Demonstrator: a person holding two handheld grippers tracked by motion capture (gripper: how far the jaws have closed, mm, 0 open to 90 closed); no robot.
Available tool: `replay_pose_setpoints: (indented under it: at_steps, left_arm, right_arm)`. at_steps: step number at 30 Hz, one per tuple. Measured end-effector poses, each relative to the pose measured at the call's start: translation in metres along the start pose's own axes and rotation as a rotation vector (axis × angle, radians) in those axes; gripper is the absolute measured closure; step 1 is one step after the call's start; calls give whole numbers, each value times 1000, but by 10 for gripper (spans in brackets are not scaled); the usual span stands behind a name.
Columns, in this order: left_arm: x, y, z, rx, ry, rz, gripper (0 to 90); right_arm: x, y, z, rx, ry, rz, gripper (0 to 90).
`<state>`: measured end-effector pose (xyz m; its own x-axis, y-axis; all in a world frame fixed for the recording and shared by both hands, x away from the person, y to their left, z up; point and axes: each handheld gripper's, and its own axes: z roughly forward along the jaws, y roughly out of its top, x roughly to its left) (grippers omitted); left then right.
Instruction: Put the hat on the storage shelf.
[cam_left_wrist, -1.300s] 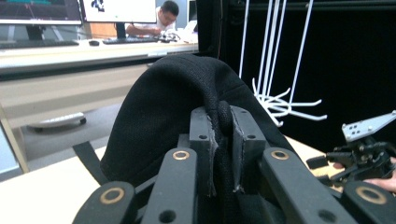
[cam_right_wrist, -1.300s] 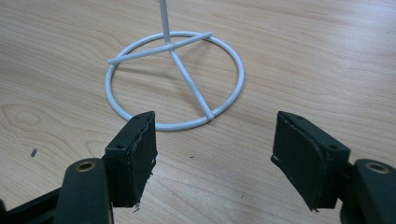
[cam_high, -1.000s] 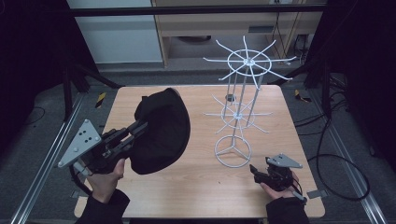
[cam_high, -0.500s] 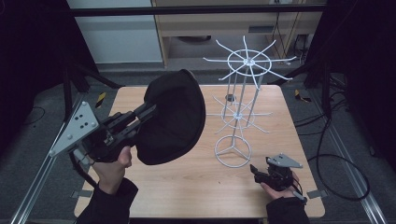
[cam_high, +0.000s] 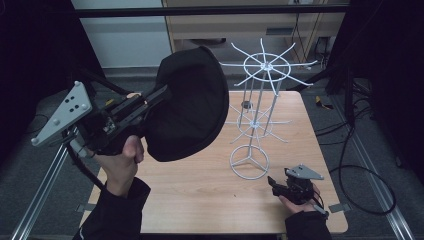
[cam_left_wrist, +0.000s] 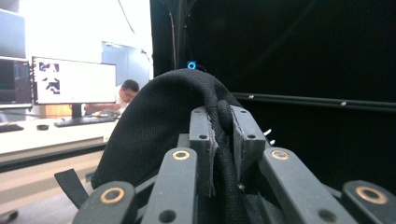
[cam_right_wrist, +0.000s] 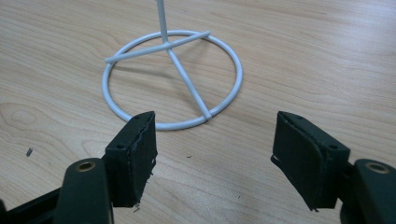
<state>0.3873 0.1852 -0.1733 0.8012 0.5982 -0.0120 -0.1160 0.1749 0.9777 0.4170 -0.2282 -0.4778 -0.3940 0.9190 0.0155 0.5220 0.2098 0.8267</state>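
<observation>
Hiding behind cap (cam_high: 192, 102): stand (cam_high: 255, 117) partly.

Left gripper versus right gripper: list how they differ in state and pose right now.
1. The left gripper is shut on the black cap; the right gripper is open and holds nothing.
2. The left gripper is raised above the table; the right gripper sits low at the table's near edge.
3. The left gripper points toward the white wire rack top; the right gripper faces its ring base.

Both are hand-held, with black jaws.

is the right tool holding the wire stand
No, the right tool is open above bare table, its jaws short of the wire stand.
</observation>
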Motion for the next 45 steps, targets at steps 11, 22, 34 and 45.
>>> replay_pose_setpoints:
  at_steps: [11,22,34,45]
  left_arm:
    - [-16,2,33,-14,-60,-1,802]
    - [-8,-26,48,65,-74,-47,800]
    - [3,-53,43,152,-79,-64,796]
    - [10,-78,37,219,-44,-73,795]
  right_arm:
    - [0,0,1,4,4,-4,307]
    - [0,-1,1,7,7,-3,307]
    - [0,-1,2,12,3,-1,307]
    - [0,-2,3,19,3,-3,307]
